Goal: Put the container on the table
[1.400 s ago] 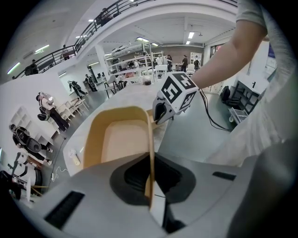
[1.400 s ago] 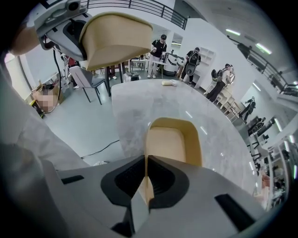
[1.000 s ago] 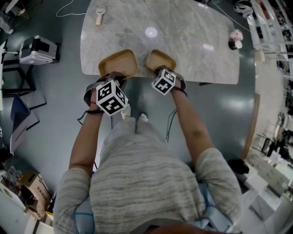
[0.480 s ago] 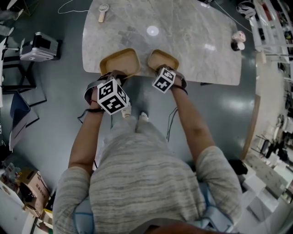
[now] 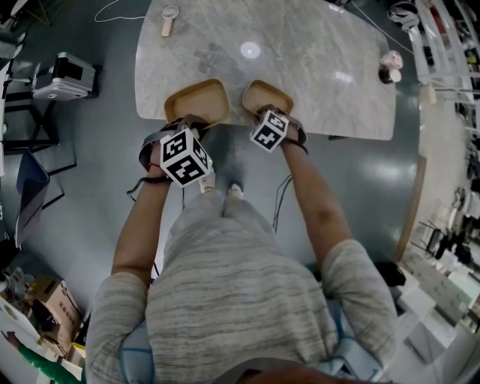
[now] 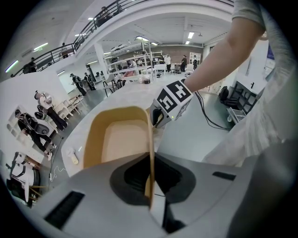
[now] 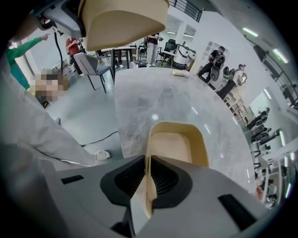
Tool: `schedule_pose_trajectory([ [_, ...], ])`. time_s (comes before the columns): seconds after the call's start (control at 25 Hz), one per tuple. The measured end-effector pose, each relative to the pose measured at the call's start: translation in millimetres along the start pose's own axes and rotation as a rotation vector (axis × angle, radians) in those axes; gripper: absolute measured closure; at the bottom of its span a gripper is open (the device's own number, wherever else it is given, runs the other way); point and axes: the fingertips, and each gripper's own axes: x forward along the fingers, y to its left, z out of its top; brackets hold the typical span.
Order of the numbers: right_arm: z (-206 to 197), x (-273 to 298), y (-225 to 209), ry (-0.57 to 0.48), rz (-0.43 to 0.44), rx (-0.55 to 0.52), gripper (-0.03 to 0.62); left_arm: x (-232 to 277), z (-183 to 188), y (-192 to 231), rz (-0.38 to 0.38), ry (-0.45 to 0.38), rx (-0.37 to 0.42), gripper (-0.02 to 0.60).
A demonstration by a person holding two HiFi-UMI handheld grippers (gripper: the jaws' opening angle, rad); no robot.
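Observation:
Two tan, shallow containers sit at the near edge of the marble table (image 5: 315,67). My left gripper (image 5: 189,126) is shut on the near wall of the left container (image 5: 196,101); in the left gripper view that wall (image 6: 150,153) runs thin between the closed jaws of the left gripper (image 6: 150,188). My right gripper (image 5: 271,116) is shut on the near wall of the right container (image 5: 266,95), and the right gripper view shows the right gripper (image 7: 148,186) pinching the right container (image 7: 179,144) the same way. Both containers are empty.
A small hand fan (image 5: 168,19) lies at the table's far left corner and a pink and white object (image 5: 388,64) at its right end. A grey machine (image 5: 64,75) stands on the floor to the left. A chair (image 7: 88,65) and people stand beyond the table.

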Motion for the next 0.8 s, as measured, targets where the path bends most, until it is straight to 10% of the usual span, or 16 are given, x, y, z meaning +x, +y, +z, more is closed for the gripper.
schedule_pose_trajectory([
  [0.8,11,-25,-6,-0.093,-0.033,0.043,0.536,-1,-2,-1,0.006,0.006,0.003,0.578],
])
